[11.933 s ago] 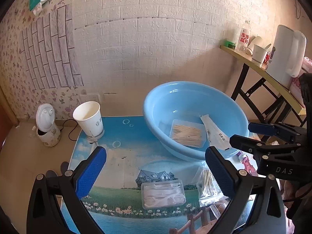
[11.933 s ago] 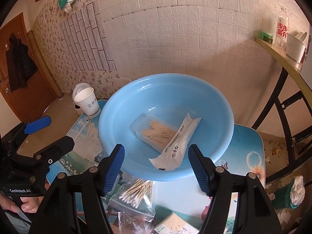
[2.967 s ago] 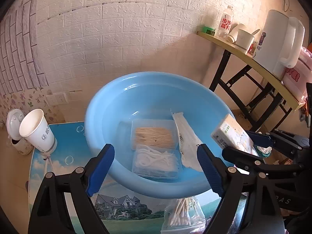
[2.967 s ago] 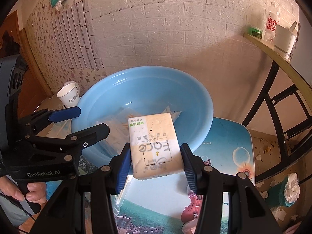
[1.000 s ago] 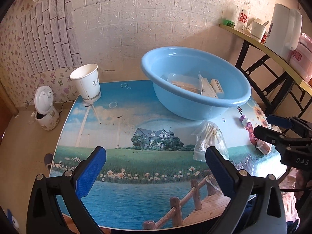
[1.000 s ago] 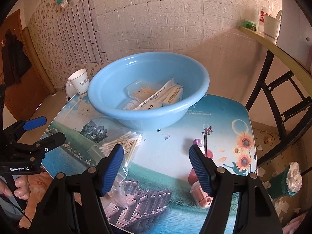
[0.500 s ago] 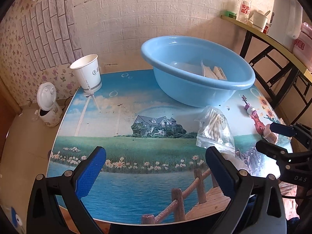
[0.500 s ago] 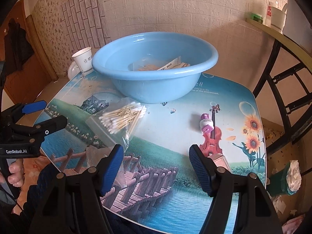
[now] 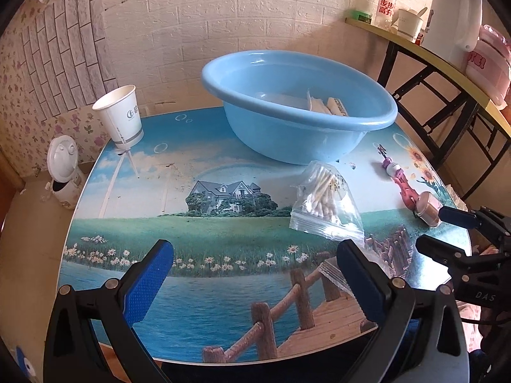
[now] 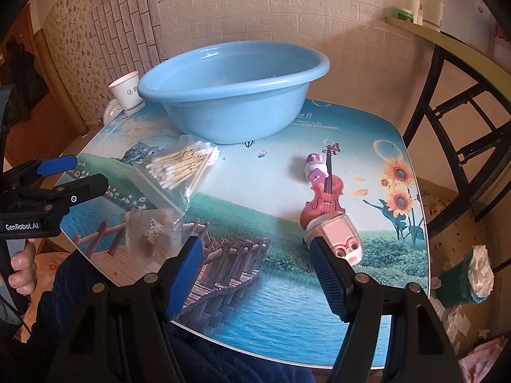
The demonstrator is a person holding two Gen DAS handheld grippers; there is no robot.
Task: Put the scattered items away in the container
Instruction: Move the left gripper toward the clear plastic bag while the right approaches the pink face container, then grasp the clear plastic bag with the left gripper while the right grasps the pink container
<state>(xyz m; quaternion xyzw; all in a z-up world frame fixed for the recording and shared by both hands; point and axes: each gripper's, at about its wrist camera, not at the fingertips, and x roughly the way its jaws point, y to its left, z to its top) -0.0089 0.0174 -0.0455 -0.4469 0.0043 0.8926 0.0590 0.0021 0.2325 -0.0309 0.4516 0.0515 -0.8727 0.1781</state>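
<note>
The light blue basin [image 9: 377, 124] stands at the back of the picture-printed table [image 9: 204, 296] with a tissue pack [image 9: 337, 106] and clear boxes inside. A clear bag of cotton swabs [image 9: 325, 201] [image 10: 183, 166] lies in front of it, and a second flat clear bag [image 10: 153, 233] nearer the edge. A small pink-and-white item [image 10: 314, 167] and a clear box with a pink inside [image 10: 338, 237] lie to the right. My left gripper [image 9: 255, 276] is open over the table's front. My right gripper [image 10: 258, 269] is open with nothing between its fingers; the box sits just past its right fingertip [image 10: 319, 249].
A paper cup [image 9: 119, 118] stands at the table's back left, and a small white bin [image 9: 64, 172] sits on the floor beyond. A side table with a white kettle [image 9: 453, 22] is at the right. A green bin [image 10: 463, 281] stands on the floor.
Both grippers have sunk toward the table's front, the right one more. The basin now shows more from the side, and the pink box has come up to the right fingertip.
</note>
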